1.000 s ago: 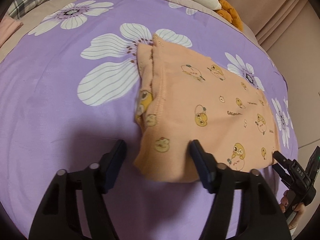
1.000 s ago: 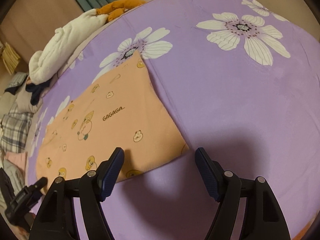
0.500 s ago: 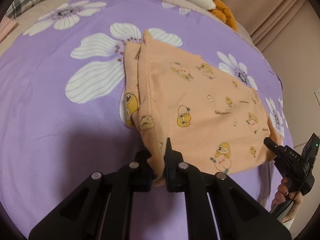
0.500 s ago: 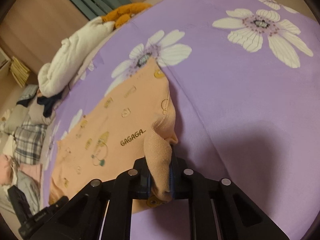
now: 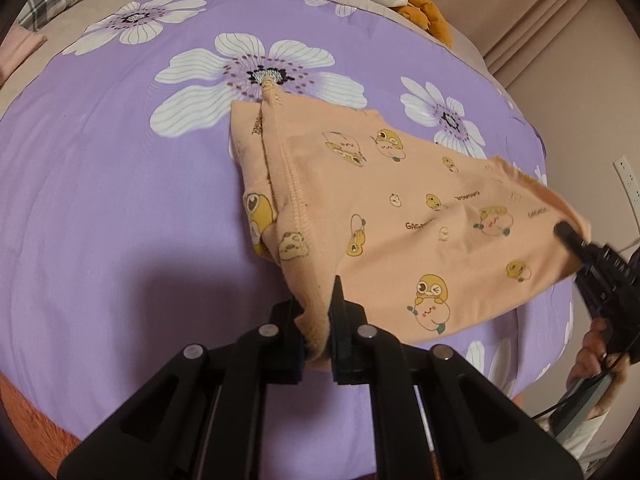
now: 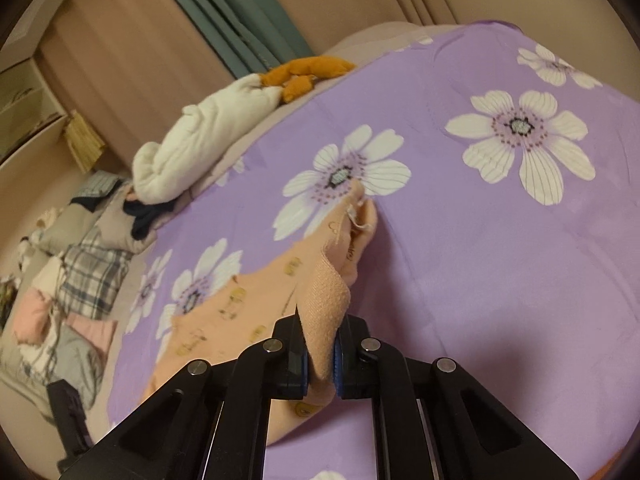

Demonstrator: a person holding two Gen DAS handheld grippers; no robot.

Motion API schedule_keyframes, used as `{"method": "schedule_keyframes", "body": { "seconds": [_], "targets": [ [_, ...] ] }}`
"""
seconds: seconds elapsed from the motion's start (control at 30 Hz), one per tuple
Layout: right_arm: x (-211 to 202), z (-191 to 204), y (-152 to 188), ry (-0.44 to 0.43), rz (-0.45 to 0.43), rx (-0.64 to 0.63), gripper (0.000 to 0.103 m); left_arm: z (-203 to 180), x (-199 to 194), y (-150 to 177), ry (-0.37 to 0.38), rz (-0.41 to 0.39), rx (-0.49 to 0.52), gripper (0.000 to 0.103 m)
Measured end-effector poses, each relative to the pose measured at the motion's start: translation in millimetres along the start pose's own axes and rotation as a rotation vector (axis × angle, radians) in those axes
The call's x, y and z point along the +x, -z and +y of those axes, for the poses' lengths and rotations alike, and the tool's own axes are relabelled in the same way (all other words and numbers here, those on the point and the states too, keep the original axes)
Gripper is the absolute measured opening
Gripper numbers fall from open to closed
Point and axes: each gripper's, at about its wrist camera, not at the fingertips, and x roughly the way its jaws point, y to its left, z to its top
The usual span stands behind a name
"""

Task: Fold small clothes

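A: So, where is the garment?

B: The peach garment point(image 5: 400, 216) lies on the purple floral sheet point(image 5: 120, 200), but only its far end rests there. That end comes to a point over the dark centre of a white flower point(image 5: 264, 76). The near edge is lifted off the sheet at both corners.

A: What holds it up?

B: Both grippers. The left gripper point(image 5: 318, 328) has its jaws closed on the near left corner, with a bunch of peach cloth pinched between the black fingers point(image 5: 340, 320). The right gripper point(image 6: 320, 360) has its jaws clamped on the other near corner; a fold of plain peach fabric stands up out of the grip, between a black finger and a blue pad point(image 6: 335, 364).

A: Does either camera see the other gripper?

B: The left wrist view shows the right gripper at the far right edge, its black tip against the cloth, with the person's hand point(image 5: 596, 352) below it. In the right wrist view a dark shape at the lower left is probably the left gripper, though that edge is too dim to be sure.

A: How does the cloth hang?

B: It stretches between the two grips, printed side up, with yellow cartoon figures and the word GAGAGA. A stitched seam point(image 5: 292, 184) runs from the far point toward the left gripper.

A: Anything else around?

B: A white padded blanket point(image 6: 200, 140) and an orange plush toy point(image 6: 308, 72) lie beyond the sheet, with a plaid cloth point(image 6: 92, 276) farther left.
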Motion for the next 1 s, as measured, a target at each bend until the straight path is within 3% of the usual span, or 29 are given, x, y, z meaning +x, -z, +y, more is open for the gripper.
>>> {"method": "schedule_keyframes", "body": {
  "seconds": [0.13,0.3,0.4,0.5,0.6,0.77,0.9,1.0],
  "targets": [
    [11,24,-5,0.003,0.005,-0.082,0.010,3,8,1,-0.041,0.031,0.007,0.013],
    [24,71,-7,-0.064,0.022,-0.210,0.010,10,-3,4,-0.040,0.016,-0.002,0.015],
    [31,102,-4,-0.116,0.037,-0.287,0.010,17,-14,3,-0.051,-0.002,-0.013,0.024],
    [38,129,5,-0.163,0.061,-0.356,0.010,26,-26,1,-0.064,-0.028,-0.038,0.038],
    [49,154,18,-0.210,0.104,-0.420,0.010,36,-39,-1,-0.090,-0.066,-0.057,0.045],
    [78,180,50,-0.259,0.221,-0.506,0.010,61,-48,-4,-0.129,-0.091,-0.117,0.045],
    [107,185,79,-0.240,0.329,-0.538,0.010,71,-51,-1,-0.137,-0.088,-0.137,0.045],
    [112,187,89,-0.225,0.363,-0.549,0.010,72,-53,1,-0.135,-0.089,-0.136,0.045]
  ]
}}
